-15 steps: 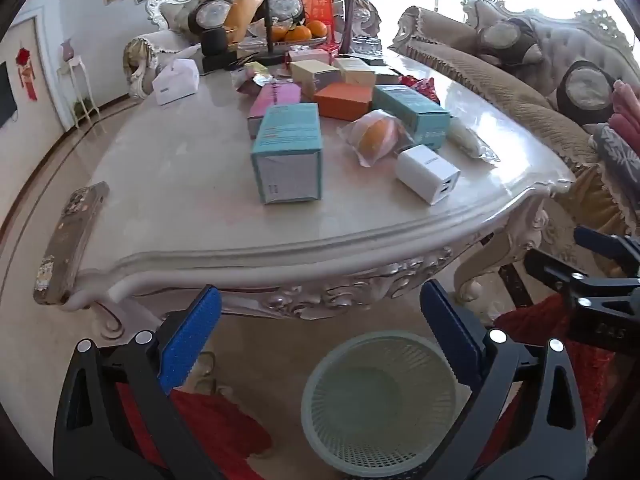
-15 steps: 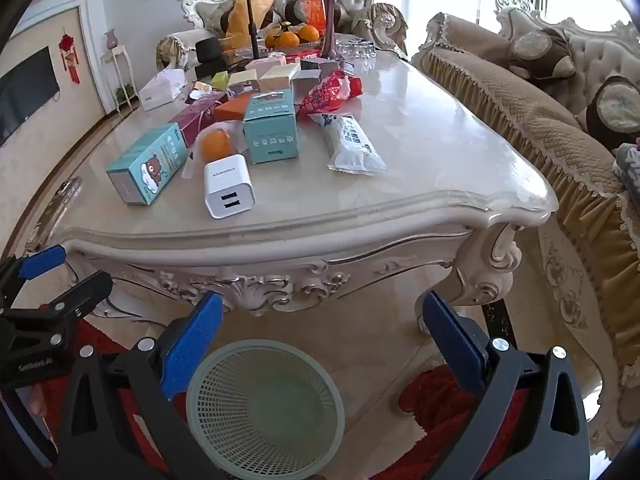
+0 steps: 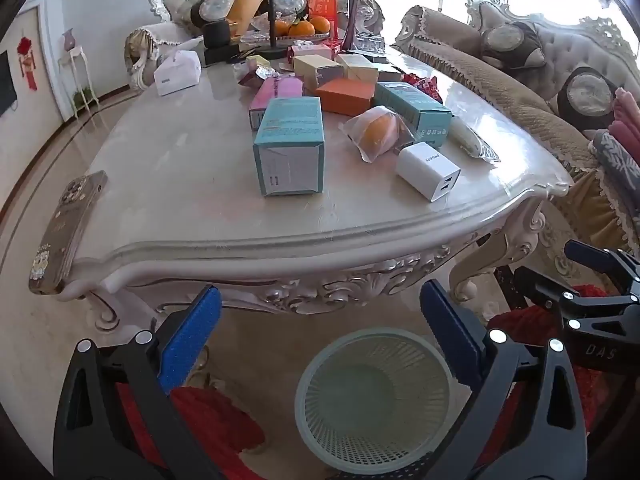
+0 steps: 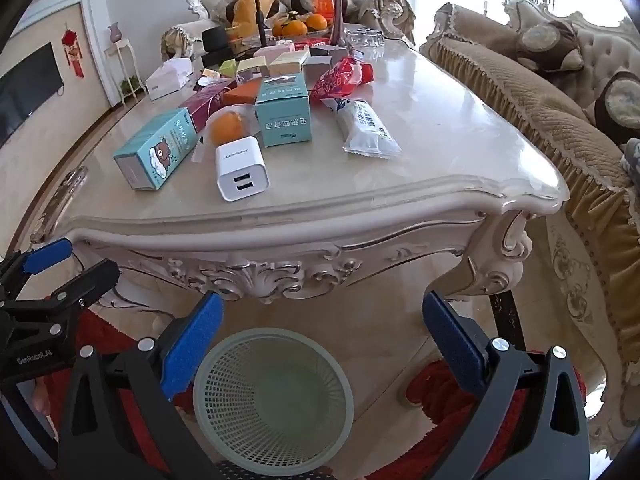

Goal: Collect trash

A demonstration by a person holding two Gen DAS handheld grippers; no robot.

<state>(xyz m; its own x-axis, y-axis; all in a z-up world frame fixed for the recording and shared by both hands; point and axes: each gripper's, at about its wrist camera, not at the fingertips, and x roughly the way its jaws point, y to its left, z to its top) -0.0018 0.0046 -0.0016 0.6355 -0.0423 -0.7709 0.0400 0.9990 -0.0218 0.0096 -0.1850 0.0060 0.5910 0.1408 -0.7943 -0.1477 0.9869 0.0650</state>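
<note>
below, the basket (image 4: 272, 400) sits between the right gripper's (image 4: 320, 336) spread fingers (image 4: 192, 344).

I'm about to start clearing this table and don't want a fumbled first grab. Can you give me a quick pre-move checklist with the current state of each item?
1. Left gripper open with nothing between the pads: ok.
2. Right gripper open with nothing between the pads: ok.
3. Mesh basket on the floor below the table edge, upright, nothing inside: ok.
4. White snack wrapper lying flat, clear of the boxes: ok.
5. Red wrapper free to lift: cannot tell, it lies against the teal box.
6. Phone overhanging the table corner, could get knocked: not ok.
</note>
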